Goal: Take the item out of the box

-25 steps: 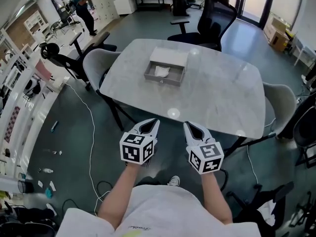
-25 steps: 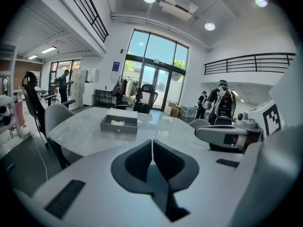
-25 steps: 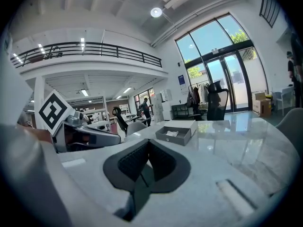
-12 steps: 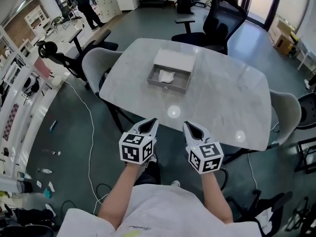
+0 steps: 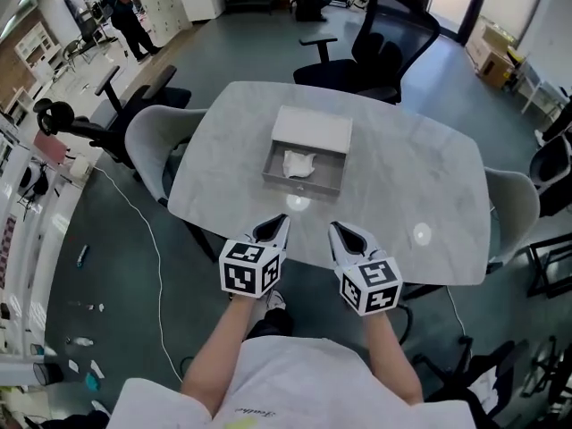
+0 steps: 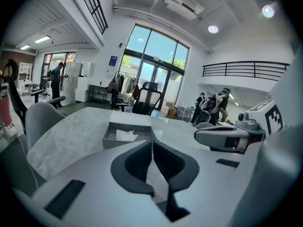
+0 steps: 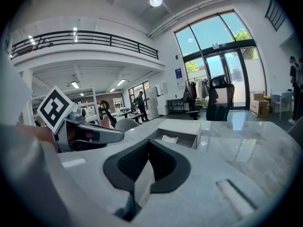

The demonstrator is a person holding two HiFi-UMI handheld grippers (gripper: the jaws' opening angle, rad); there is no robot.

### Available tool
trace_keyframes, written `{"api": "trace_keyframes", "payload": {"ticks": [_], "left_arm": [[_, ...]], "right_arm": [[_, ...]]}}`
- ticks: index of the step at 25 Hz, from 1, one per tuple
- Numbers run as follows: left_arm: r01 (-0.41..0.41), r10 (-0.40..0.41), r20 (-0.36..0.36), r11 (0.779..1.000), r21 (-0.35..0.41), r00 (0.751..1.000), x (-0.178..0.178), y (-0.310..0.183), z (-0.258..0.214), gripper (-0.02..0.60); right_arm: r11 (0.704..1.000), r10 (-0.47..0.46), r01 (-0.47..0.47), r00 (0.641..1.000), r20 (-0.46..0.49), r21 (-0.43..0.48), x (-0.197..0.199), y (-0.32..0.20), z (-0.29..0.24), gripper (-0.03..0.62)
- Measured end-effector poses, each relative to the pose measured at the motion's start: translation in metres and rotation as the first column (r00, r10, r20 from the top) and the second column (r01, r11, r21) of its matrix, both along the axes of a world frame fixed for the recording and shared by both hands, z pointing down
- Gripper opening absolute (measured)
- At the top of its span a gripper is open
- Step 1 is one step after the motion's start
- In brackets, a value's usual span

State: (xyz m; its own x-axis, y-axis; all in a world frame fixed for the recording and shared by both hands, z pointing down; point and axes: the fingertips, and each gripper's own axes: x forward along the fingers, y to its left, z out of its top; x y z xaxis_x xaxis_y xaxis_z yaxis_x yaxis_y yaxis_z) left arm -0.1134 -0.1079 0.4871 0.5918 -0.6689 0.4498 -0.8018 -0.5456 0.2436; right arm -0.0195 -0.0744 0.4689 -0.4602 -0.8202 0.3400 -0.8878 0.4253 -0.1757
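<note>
An open grey box sits on the marble table, its lid lying behind it. Inside lies a crumpled white item. My left gripper and right gripper hover side by side at the table's near edge, short of the box. Both are shut with nothing between the jaws. In the left gripper view, the box and the item lie ahead of the shut jaws of the left gripper. In the right gripper view, the box and the item lie just beyond the right gripper.
Grey chairs stand at the table's left and right, and black office chairs behind it. A white cable runs over the floor at the left. A person stands far off at the top left.
The table and box have come nearer to both grippers as I stepped forward. Both grippers stay shut and side by side.
</note>
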Motion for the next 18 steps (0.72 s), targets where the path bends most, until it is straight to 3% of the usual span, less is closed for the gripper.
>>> {"api": "trace_keyframes", "payload": {"ticks": [8,13,18], "left_arm": [[-0.096,0.096,-0.044,0.995,0.015,0.994,-0.011,-0.056,-0.006,0.017],[-0.186,0.186,-0.015,0.982,0.010,0.982,-0.004,-0.077,0.003,0.017],[-0.258,0.258,0.019,0.966,-0.011,0.966,0.020,-0.091,0.017,0.018]], "right_arm": [[0.998,0.062,-0.062,0.997,-0.036,-0.007,-0.024,-0.055,-0.009,0.003],[0.995,0.096,-0.096,0.994,-0.056,-0.012,-0.030,-0.073,-0.008,0.003],[0.990,0.141,-0.142,0.988,-0.056,-0.010,-0.011,-0.085,-0.009,0.003]]}}
